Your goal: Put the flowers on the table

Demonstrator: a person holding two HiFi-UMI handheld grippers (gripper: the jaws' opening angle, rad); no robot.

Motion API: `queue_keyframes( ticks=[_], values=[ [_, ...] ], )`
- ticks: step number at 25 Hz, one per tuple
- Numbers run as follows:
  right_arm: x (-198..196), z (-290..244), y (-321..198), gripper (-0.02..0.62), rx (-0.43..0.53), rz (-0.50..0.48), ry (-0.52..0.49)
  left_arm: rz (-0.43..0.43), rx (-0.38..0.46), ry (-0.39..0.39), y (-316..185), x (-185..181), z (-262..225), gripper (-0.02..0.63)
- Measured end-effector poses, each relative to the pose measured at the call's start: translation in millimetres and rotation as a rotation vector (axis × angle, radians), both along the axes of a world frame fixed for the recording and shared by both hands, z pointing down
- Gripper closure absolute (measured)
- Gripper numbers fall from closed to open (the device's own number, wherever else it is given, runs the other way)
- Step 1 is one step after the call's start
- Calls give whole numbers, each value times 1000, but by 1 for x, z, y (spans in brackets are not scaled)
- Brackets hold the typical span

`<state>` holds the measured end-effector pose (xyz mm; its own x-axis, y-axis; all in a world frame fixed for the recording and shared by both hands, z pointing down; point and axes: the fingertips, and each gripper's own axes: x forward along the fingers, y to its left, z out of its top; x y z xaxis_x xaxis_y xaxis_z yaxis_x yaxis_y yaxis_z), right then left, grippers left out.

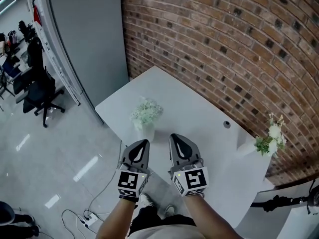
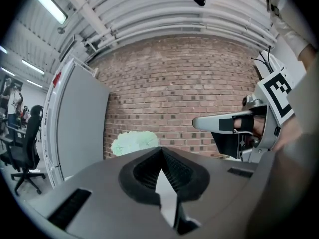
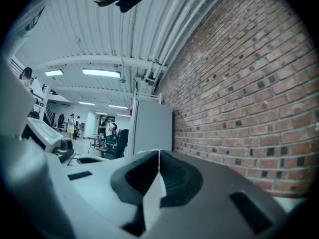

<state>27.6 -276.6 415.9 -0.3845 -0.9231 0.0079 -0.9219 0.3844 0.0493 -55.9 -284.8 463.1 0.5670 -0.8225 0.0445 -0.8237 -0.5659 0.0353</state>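
A bunch of pale green and white flowers point(image 1: 146, 111) stands in a white vase on the white table point(image 1: 199, 108), near its left front edge. A second bunch with white blooms point(image 1: 270, 138) stands at the table's right edge. My left gripper point(image 1: 143, 142) is shut and empty, just in front of the first vase. In the left gripper view its jaws point(image 2: 161, 149) meet at the tip, with the pale flowers point(image 2: 133, 142) beyond them. My right gripper point(image 1: 174, 136) is beside it, over the table's front edge, and is also shut and empty point(image 3: 158, 152).
A brick wall point(image 1: 224, 34) runs behind the table, and a grey partition point(image 1: 84, 34) stands to its left. A small round hole point(image 1: 227, 124) sits in the tabletop. A black office chair point(image 1: 40, 94) and cables point(image 1: 89, 215) are on the shiny floor at the left.
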Motion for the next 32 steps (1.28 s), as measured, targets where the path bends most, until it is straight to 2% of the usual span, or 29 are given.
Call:
queue_keyframes(
  ticks=[8,14,23,32],
  values=[
    [21,-16,32,578,37,-53,-21,-87,-17,10,45,18,-9,598],
    [23,-15,66,578,28,-102,-77,-155,20,16,87,20,-27,598],
    [19,-18,109,578,22,-165,-141,-230,18,13,139,10,-31,600],
    [7,-18,126,578,-14,-189,-182,-264,-6,1,158,-7,-32,598]
  ],
)
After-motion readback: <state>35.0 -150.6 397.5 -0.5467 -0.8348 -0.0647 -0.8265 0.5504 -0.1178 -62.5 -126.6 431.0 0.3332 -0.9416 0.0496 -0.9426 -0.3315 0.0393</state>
